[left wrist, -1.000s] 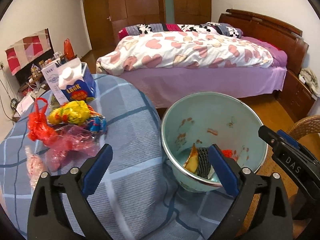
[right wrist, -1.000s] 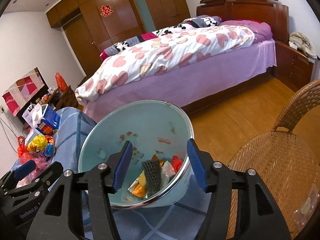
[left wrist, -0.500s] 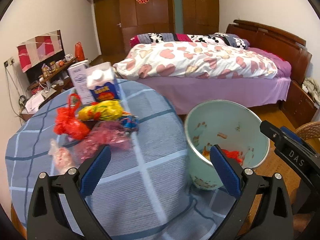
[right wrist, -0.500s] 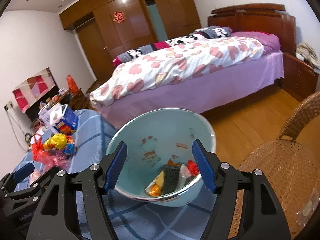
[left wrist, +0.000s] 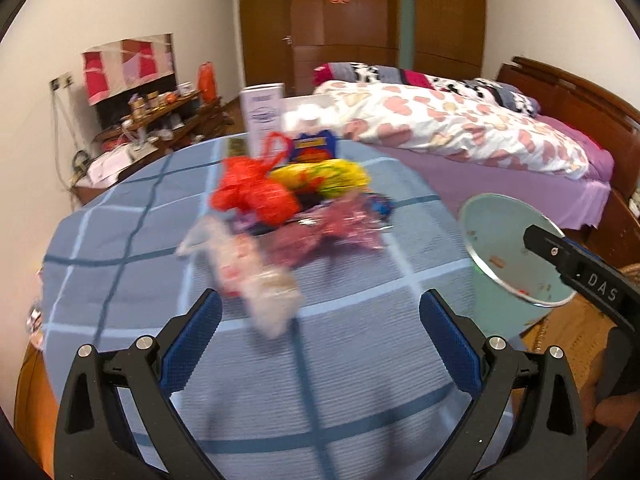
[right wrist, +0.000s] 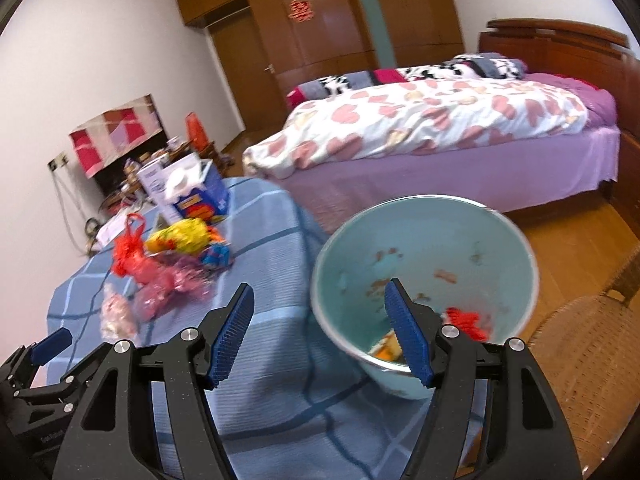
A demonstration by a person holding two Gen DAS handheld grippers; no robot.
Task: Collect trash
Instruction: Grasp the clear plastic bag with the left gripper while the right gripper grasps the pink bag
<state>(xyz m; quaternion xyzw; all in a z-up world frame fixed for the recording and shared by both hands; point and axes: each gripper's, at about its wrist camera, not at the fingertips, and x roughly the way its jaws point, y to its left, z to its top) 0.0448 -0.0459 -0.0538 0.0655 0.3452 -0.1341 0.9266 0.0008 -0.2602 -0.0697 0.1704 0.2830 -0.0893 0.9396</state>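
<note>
Trash pile [left wrist: 296,208], lying near the middle of the round table [left wrist: 360,344], which is covered with a blue checked cloth. The pile comprises a red net bag [left wrist: 252,192], a yellow wrapper [left wrist: 320,178] behind it, a crumpled pink plastic bag [left wrist: 332,232] on the side toward the basin, and a clear packet [left wrist: 248,276] at the pile's near edge; outlines are blurred. A blue-and-white carton [right wrist: 196,196] and a white box [left wrist: 262,116] stand upright just behind the pile, at the table's far edge.

Pale green basin [right wrist: 424,276], standing at the table's edge, right of the pile and apart from it. Its inner wall carries brownish stains; scraps lie at the bottom, among them something orange and something red.

Left gripper [left wrist: 320,344], held above the cloth on the near side of the pile, blue pads spread wide, nothing between them; the clear packet lies just ahead of the pads.

Right gripper [right wrist: 320,332], between the pile and the basin, its jaws having just been opening and now well apart, with nothing between them; in the right wrist view its right pad overlaps the basin's rim, though contact cannot be judged.

Beyond the table: a bed [right wrist: 440,132] with a heart-patterned quilt, a brown wooden wardrobe [right wrist: 320,24], and, beside the basin, a wicker chair [right wrist: 592,360].
</note>
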